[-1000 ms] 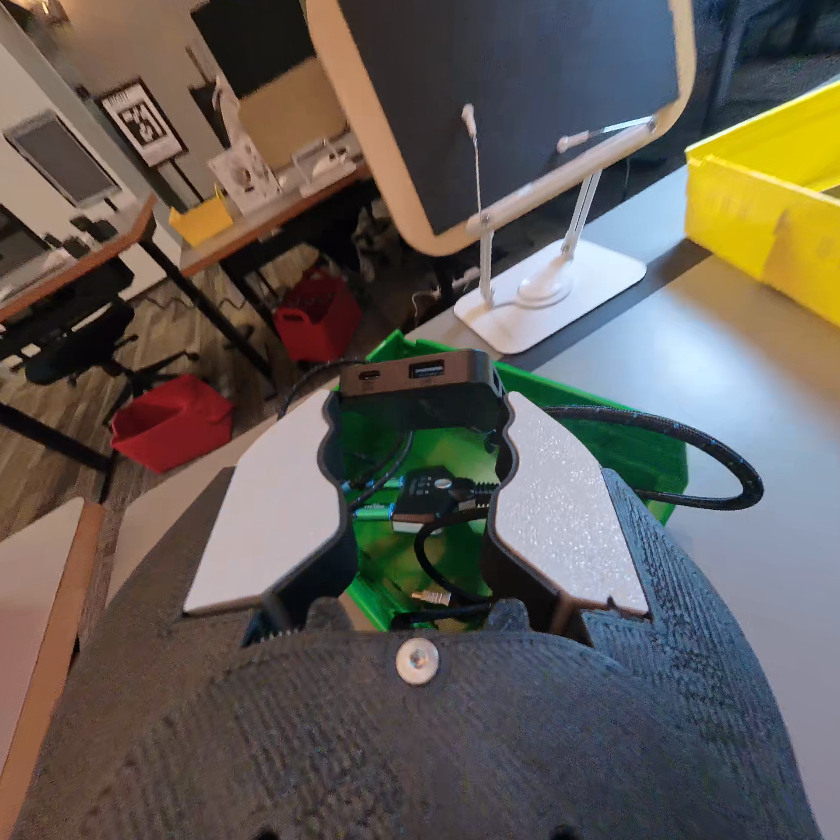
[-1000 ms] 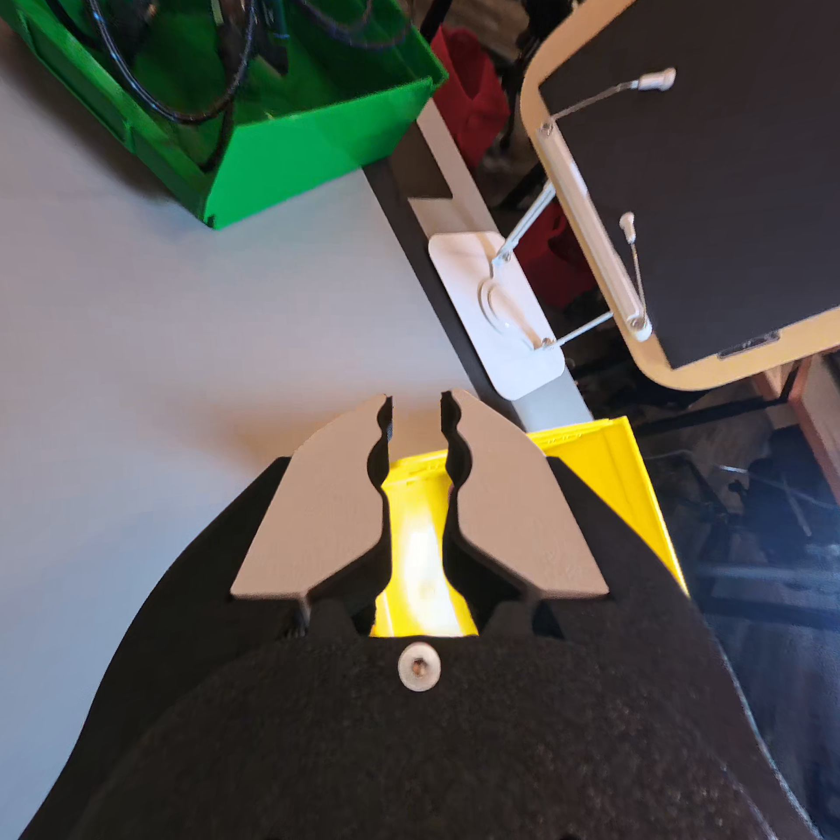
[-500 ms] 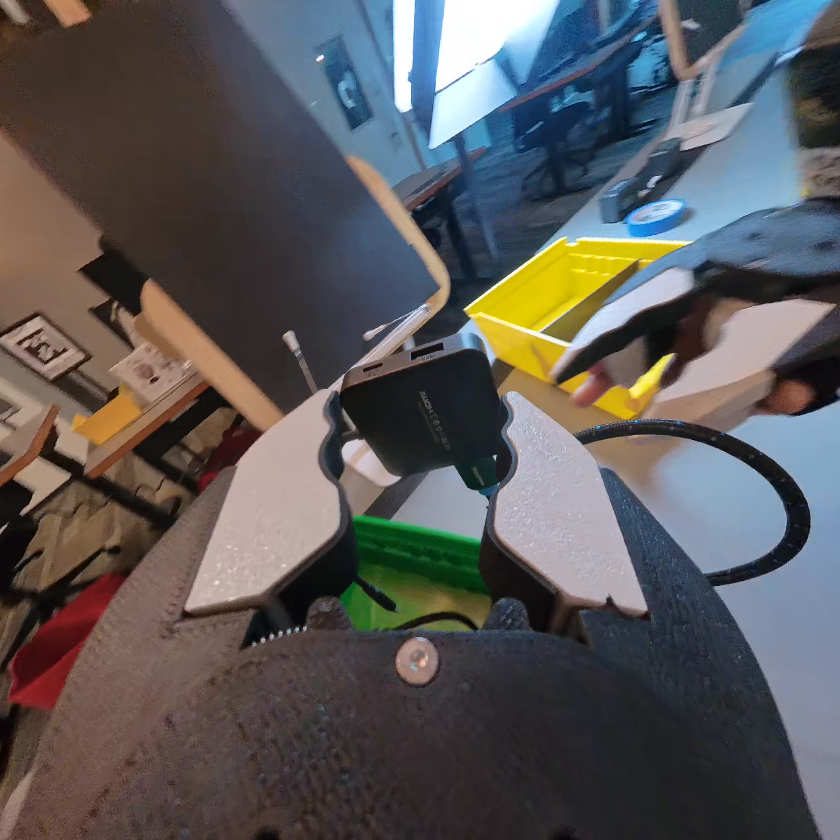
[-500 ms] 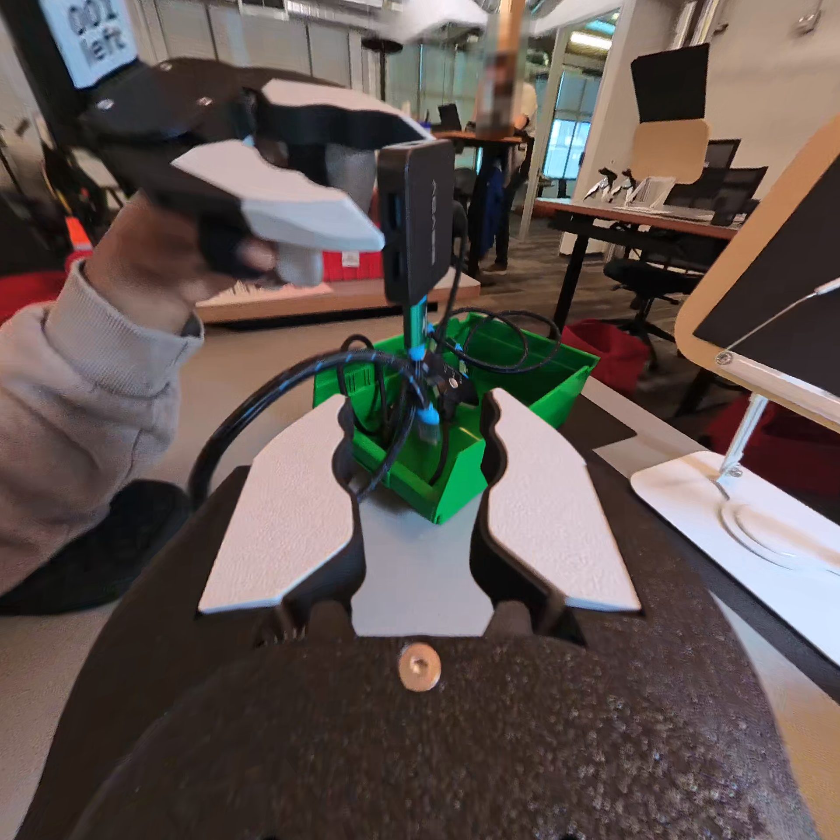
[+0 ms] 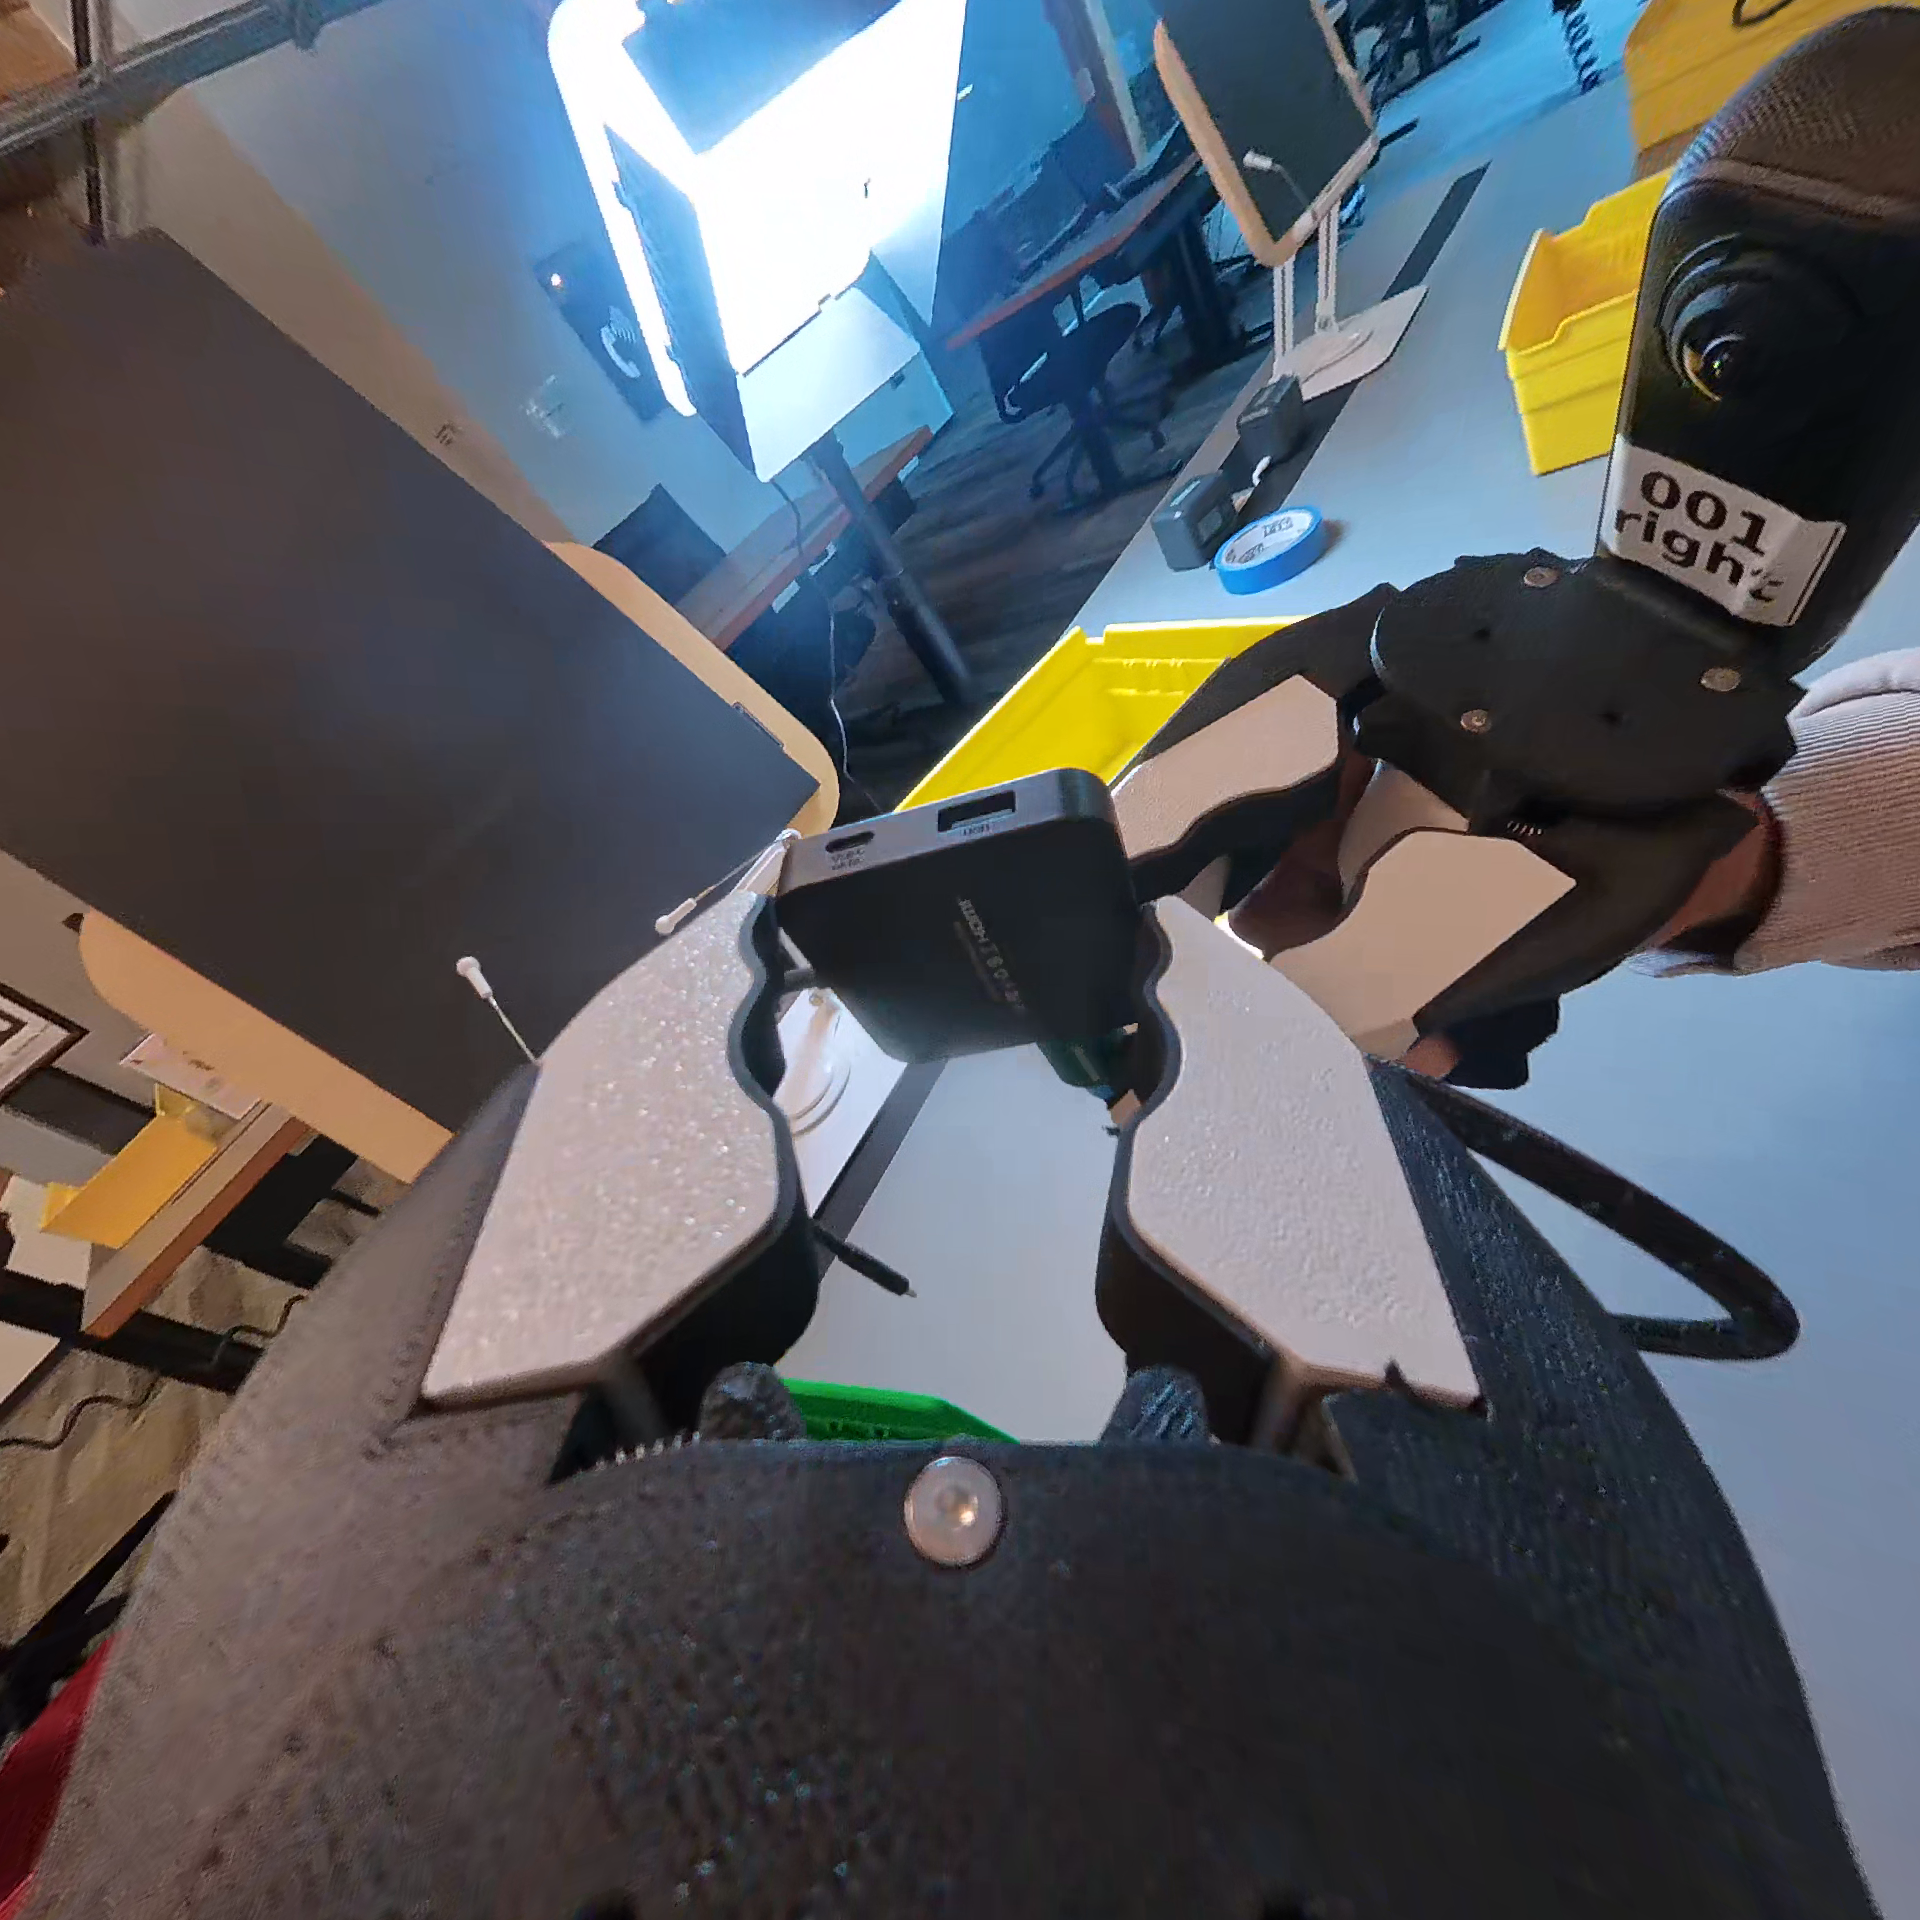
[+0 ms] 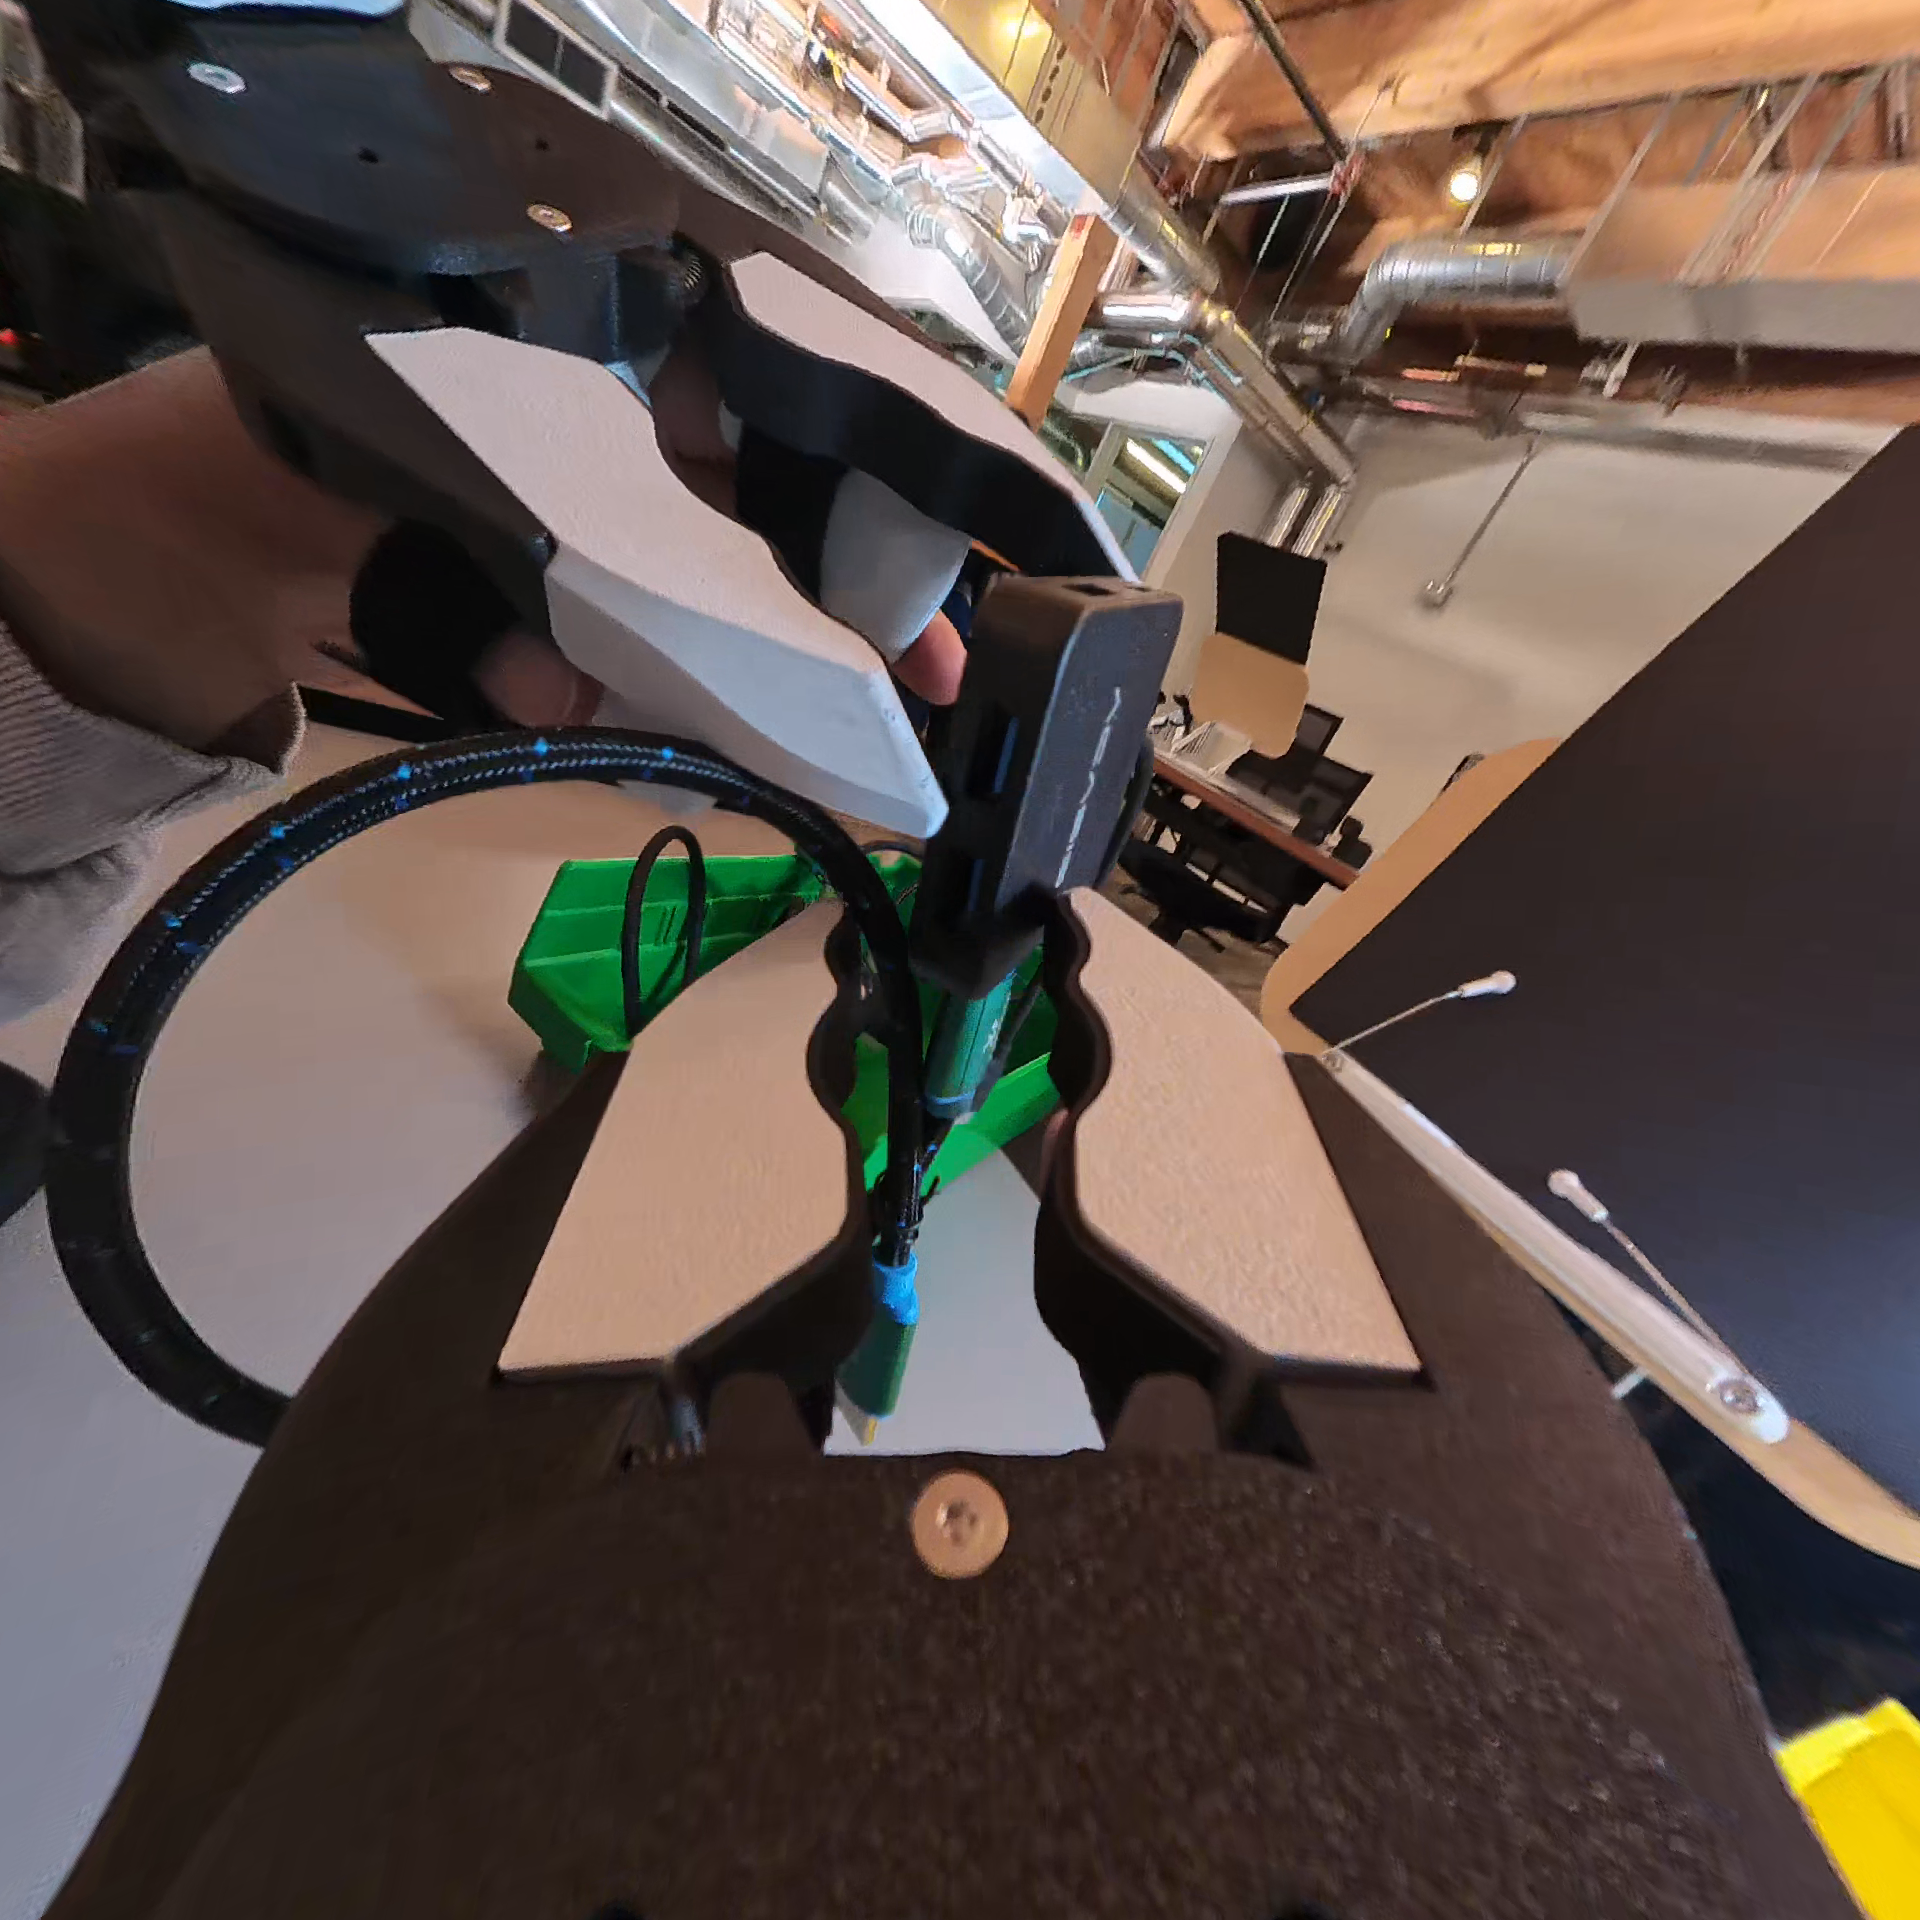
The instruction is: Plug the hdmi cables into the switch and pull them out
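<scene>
Left gripper point(image 5: 961, 940) clamps the switch point(image 5: 966, 914); right gripper point(image 6: 951, 961) gapes; plugged cable point(image 6: 971, 1029) half-hidden.

Switch point(image 5: 961, 925): matt black plastic, smooth. Cable point(image 6: 343, 790): rough black braid, blue flecks; plug point(image 6: 966, 1044) in glossy green metal. Left gripper point(image 5: 951, 997) fingers point(image 5: 634, 1153): grainy pale plates on coarse black printed plastic. Green bin point(image 6: 613, 935): glossy plastic. Sleeve point(image 5: 1839, 821): ribbed grey cloth.

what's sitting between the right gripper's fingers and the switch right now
In the right wrist view, the green plug hanging from the switch sits between the open right gripper's fingers, with a braided cable and its loose green connector alongside.
</scene>
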The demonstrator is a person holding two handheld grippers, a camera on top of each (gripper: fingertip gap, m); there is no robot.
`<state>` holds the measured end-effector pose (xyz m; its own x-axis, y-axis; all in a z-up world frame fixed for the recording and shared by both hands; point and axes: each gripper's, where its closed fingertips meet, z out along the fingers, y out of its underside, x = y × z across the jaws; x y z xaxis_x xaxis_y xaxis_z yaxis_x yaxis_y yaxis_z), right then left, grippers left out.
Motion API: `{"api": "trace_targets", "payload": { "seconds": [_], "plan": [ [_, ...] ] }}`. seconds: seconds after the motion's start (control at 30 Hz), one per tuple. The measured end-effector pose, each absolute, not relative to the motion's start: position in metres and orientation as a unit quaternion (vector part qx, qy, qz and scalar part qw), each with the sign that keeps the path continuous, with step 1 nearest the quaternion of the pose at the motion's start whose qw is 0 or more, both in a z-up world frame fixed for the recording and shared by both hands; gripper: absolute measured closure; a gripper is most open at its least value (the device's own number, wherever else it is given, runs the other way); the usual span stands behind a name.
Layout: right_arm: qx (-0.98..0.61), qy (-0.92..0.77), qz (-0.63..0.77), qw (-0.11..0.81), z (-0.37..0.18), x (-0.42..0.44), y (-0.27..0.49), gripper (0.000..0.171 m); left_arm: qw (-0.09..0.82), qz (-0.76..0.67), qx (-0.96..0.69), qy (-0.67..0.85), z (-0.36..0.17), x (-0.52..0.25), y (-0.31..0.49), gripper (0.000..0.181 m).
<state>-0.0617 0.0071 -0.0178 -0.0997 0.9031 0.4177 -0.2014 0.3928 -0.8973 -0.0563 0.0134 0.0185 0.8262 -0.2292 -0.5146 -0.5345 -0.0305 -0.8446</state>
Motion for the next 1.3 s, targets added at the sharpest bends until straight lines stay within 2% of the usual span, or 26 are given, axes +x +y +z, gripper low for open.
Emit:
{"api": "trace_targets", "payload": {
  "seconds": [0.17, 0.23, 0.43, 0.57, 0.7, 0.9, 1.03, 1.17, 1.3],
  "plan": [
    [-0.269, -0.594, 0.476, 0.59, -0.01, -0.049, 0.005, 0.143, 0.667, 0.089, -0.681, 0.289, 0.027, -0.045, 0.007, 0.116],
    [-0.257, -0.603, 0.496, 0.57, -0.007, -0.043, 0.003, 0.147, 0.68, 0.092, -0.664, 0.299, 0.033, -0.044, 0.003, 0.128],
    [-0.23, -0.654, 0.522, 0.497, -0.009, -0.029, -0.009, 0.148, 0.653, 0.133, -0.668, 0.331, 0.024, -0.048, 0.001, 0.115],
    [-0.229, -0.734, 0.426, 0.478, -0.034, -0.029, -0.008, 0.147, 0.621, 0.176, -0.666, 0.373, 0.016, -0.043, -0.004, 0.115],
    [-0.223, -0.775, 0.213, 0.551, -0.049, -0.035, 0.013, 0.147, 0.514, 0.291, -0.683, 0.43, -0.018, -0.055, 0.003, 0.115],
    [-0.24, -0.813, 0.138, 0.512, -0.064, -0.027, 0.019, 0.147, 0.499, 0.29, -0.644, 0.502, -0.047, -0.035, 0.018, 0.154],
    [-0.247, -0.798, 0.233, 0.499, -0.047, -0.015, 0.018, 0.147, 0.553, 0.197, -0.64, 0.495, -0.044, -0.031, 0.012, 0.166],
    [-0.249, -0.718, 0.385, 0.524, 0.014, 0.018, 0.028, 0.147, 0.63, 0.047, -0.625, 0.459, -0.027, -0.031, -0.001, 0.167],
    [-0.264, -0.592, 0.54, 0.538, 0.068, 0.061, 0.073, 0.151, 0.686, -0.072, -0.589, 0.421, -0.012, -0.031, -0.009, 0.167]
  ]
}}
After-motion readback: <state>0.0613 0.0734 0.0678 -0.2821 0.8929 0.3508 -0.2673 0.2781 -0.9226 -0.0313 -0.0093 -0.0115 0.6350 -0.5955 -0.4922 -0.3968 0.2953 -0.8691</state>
